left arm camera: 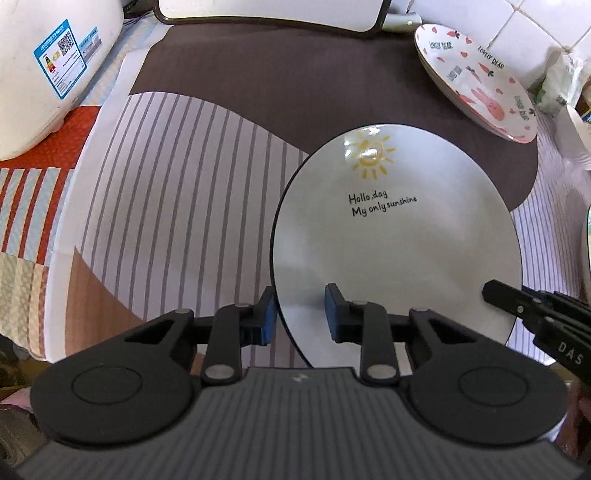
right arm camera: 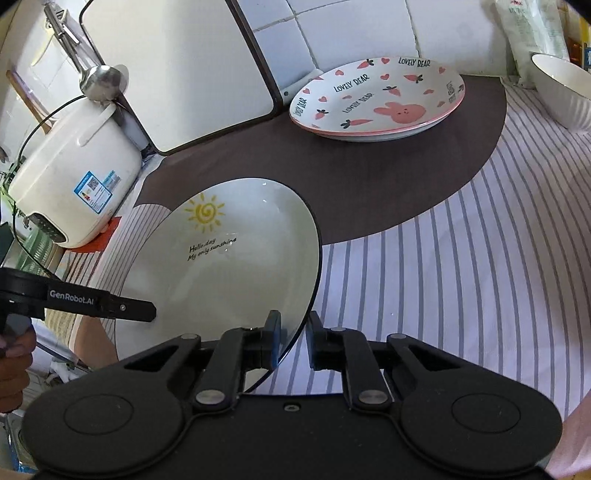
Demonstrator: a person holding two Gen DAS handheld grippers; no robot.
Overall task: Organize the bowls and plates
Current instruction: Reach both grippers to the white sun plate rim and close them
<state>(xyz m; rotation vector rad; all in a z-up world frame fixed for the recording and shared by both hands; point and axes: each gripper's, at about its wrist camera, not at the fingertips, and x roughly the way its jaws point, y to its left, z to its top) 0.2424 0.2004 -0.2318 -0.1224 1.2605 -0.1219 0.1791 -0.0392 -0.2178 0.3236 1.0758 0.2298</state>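
Note:
A white plate with a yellow sun and black writing [left arm camera: 399, 236] is lifted and tilted above the striped cloth; it also shows in the right wrist view [right arm camera: 229, 266]. My left gripper [left arm camera: 300, 314] straddles its left rim, with a gap showing between the pads and the rim. My right gripper [right arm camera: 293, 341] is closed down on its right rim. A pink-rimmed rabbit plate [left arm camera: 476, 81] sits at the back right, also seen in the right wrist view [right arm camera: 376, 99]. A white bowl [right arm camera: 561, 88] stands at the far right.
A white rice cooker [left arm camera: 48, 70] stands at the left; it also shows in the right wrist view [right arm camera: 74, 173]. A white board with a dark rim [right arm camera: 177, 70] leans on the tiled wall. A metal ladle [right arm camera: 99, 81] hangs by it. A packet [right arm camera: 532, 26] stands behind the bowl.

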